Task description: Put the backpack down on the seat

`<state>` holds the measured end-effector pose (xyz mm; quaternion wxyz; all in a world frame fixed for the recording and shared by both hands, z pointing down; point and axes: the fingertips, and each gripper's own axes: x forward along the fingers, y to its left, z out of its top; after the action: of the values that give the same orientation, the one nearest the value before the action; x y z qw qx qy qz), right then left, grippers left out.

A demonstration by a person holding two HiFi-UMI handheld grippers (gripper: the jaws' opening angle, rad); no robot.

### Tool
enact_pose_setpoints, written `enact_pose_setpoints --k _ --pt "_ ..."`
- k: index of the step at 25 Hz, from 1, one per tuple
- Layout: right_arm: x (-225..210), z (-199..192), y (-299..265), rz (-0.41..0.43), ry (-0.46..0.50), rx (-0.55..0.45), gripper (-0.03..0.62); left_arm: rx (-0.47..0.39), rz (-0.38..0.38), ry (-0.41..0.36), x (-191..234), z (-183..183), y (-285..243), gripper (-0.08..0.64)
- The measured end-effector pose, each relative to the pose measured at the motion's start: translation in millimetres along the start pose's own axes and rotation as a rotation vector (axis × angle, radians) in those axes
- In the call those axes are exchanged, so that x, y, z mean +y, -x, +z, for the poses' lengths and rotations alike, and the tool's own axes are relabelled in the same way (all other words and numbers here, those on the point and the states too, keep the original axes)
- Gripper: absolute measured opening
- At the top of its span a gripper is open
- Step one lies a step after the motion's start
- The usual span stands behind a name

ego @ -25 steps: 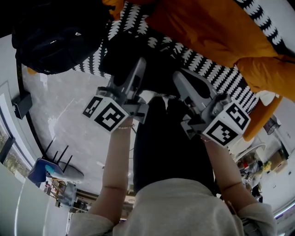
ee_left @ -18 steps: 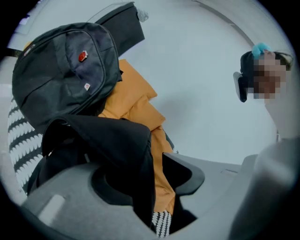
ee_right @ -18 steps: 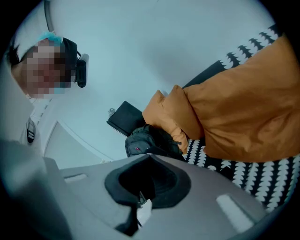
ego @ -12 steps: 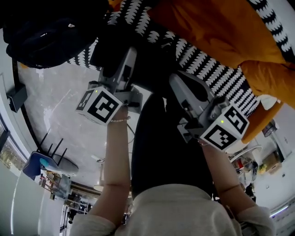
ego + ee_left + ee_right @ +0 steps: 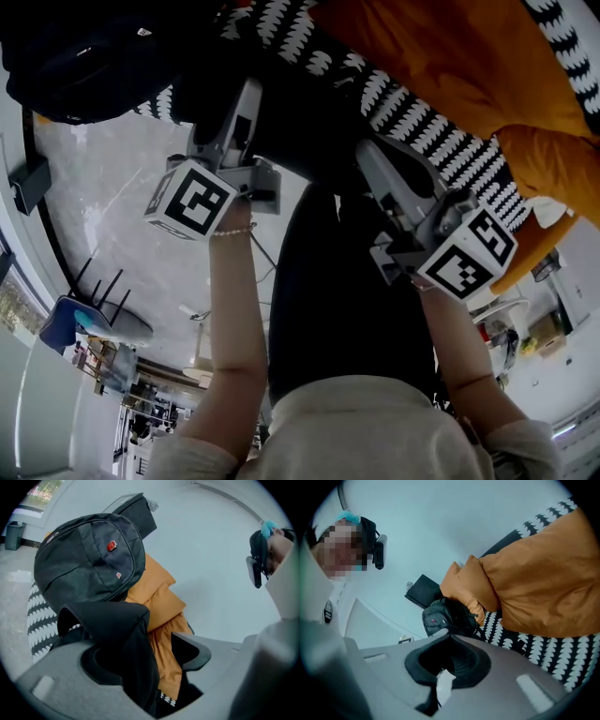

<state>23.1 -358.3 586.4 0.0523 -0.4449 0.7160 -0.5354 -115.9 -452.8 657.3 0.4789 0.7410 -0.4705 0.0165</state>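
Observation:
The black backpack [image 5: 84,52] [image 5: 89,559] lies on the seat [image 5: 441,141], which has a black-and-white patterned cover, beside orange cushions [image 5: 450,66] [image 5: 543,588]. My left gripper [image 5: 239,98] [image 5: 145,653] reaches into black strap-like fabric [image 5: 122,634] that hangs from the backpack. Its jaws are opening; the fabric lies between them, draped against one jaw, with a gap at the other. My right gripper [image 5: 375,159] [image 5: 447,634] is shut, its tips meeting just in front of the seat edge. A small white tag [image 5: 443,684] shows in the hollow between its jaws. The backpack [image 5: 445,616] appears small beyond them.
A black box [image 5: 136,513] [image 5: 423,591] sits behind the backpack. Grey marbled floor [image 5: 122,206] lies left of the seat, with a blue chair [image 5: 89,323] and a dark box [image 5: 28,183] by the wall. The person's dark trousers [image 5: 328,300] fill the space below the grippers.
My left gripper has moved left and farther toward the seat, into the black fabric. The right gripper has stayed about where it was.

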Motion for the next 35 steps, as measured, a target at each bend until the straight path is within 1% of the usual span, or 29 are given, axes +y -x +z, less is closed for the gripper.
enact_pose_setpoints --k 5,9,12,14,17,22,23,27,31,33,35 --pt "5.0 -7.7 -4.4 0.02 0.0 0.025 0.003 -0.003 0.105 -0.063 19.8 3.8 7.0 0.352" --pt "9.6 -7.5 -6.4 0.037 0.003 0.028 0.003 -0.032 0.174 -0.073 35.7 9.7 17.7 0.38" --pt "15.0 -7.8 -5.6 0.052 0.006 0.031 0.003 -0.06 0.201 -0.05 45.7 10.6 31.5 0.388" --pt "18.0 -8.7 -5.3 0.058 0.014 0.034 0.003 -0.052 0.22 -0.032 51.6 6.4 40.3 0.388" --pt "22.4 -11.0 -4.8 0.062 0.027 0.039 0.003 -0.05 0.223 -0.004 52.6 0.8 53.0 0.389" --pt "35.8 -11.7 -1.3 0.078 0.047 0.043 0.003 -0.073 0.25 -0.037 41.8 10.3 75.3 0.388" --pt "39.3 -11.7 -0.3 0.082 0.051 0.043 0.003 -0.08 0.244 -0.04 38.3 12.2 78.8 0.388" --pt "54.9 -11.6 4.8 0.1 0.067 0.042 0.003 -0.126 0.165 -0.048 15.0 18.7 89.6 0.387" --pt "68.5 -8.7 10.6 0.117 0.091 0.042 0.003 -0.158 0.113 -0.073 -14.7 26.0 98.9 0.387" --pt "73.3 -5.7 13.3 0.11 0.128 0.048 0.003 -0.16 0.068 -0.066 -30.8 26.9 99.8 0.385" --pt "79.9 -2.1 16.0 0.107 0.172 0.052 0.003 -0.143 0.017 -0.055 -47.6 25.1 99.3 0.381"
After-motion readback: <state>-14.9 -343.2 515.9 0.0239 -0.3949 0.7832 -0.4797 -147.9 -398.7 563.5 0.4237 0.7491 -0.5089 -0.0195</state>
